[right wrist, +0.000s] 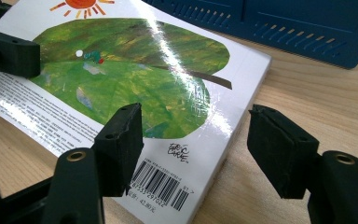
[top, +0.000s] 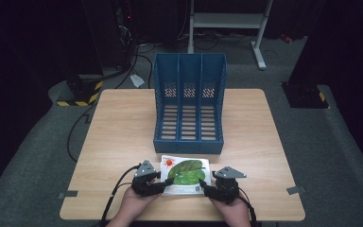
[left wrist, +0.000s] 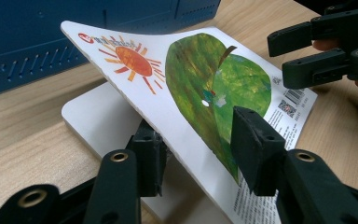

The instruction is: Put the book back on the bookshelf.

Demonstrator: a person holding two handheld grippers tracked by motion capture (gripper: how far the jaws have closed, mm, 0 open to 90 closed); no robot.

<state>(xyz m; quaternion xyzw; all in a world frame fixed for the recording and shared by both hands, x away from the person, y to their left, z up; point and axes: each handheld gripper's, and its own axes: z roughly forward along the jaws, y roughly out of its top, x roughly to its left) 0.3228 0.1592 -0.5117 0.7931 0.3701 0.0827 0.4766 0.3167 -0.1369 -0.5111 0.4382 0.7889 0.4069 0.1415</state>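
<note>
A picture book point(top: 186, 172) with a green leaf and an orange sun on its cover lies near the table's front edge. My left gripper point(top: 163, 182) is at the book's left side. In the left gripper view its jaws point(left wrist: 200, 149) hold the front cover point(left wrist: 196, 79), one pad under it and one on top. The cover is lifted and bent up off the white page beneath point(left wrist: 98, 116). My right gripper point(top: 207, 188) stands open at the book's barcode corner point(right wrist: 161, 184). One of its jaws is over the cover and the other over bare table, with the midpoint point(right wrist: 196, 135) at the book's edge.
A blue three-slot file rack point(top: 189, 104) stands upright just behind the book, its open slots facing me. The wooden table point(top: 123, 132) has free room left and right of the rack. Cables trail off the front edge from both grippers.
</note>
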